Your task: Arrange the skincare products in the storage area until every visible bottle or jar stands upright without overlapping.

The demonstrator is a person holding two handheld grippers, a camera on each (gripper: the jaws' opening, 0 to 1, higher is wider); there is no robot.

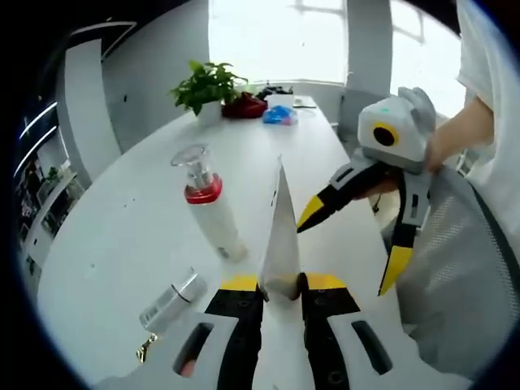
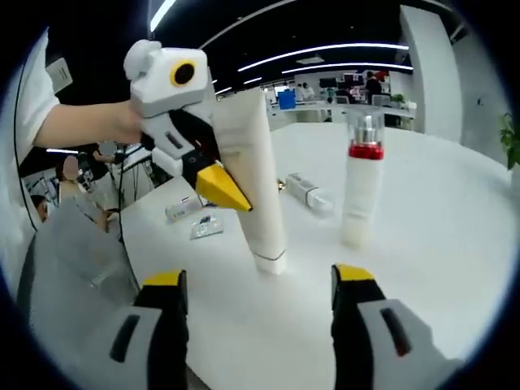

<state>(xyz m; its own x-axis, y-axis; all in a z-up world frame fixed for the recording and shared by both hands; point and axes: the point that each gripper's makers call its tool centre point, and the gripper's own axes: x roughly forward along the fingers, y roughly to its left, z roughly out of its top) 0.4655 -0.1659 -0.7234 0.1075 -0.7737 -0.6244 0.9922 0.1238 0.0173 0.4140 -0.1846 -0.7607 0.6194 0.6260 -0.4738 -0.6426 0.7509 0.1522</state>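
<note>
Two skincare items stand upright on the white table [image 1: 122, 236]. Left gripper view: left gripper [image 1: 281, 284] clamped on the cap end of a white squeeze tube [image 1: 280, 236], standing cap-down; pump bottle [image 1: 210, 203] with red collar just beside it; a small bottle [image 1: 172, 301] lies flat nearby; right gripper [image 1: 353, 236] spread wide near the tube. Right gripper view: right gripper [image 2: 256, 288] agape, empty; tube [image 2: 260, 179] likely light, soft and top-heavy, best pinched low at the stiff cap; pump bottle [image 2: 361, 183] rigid, smooth, contents hidden; lying bottle [image 2: 309, 192] and sachet [image 2: 205, 227] behind.
</note>
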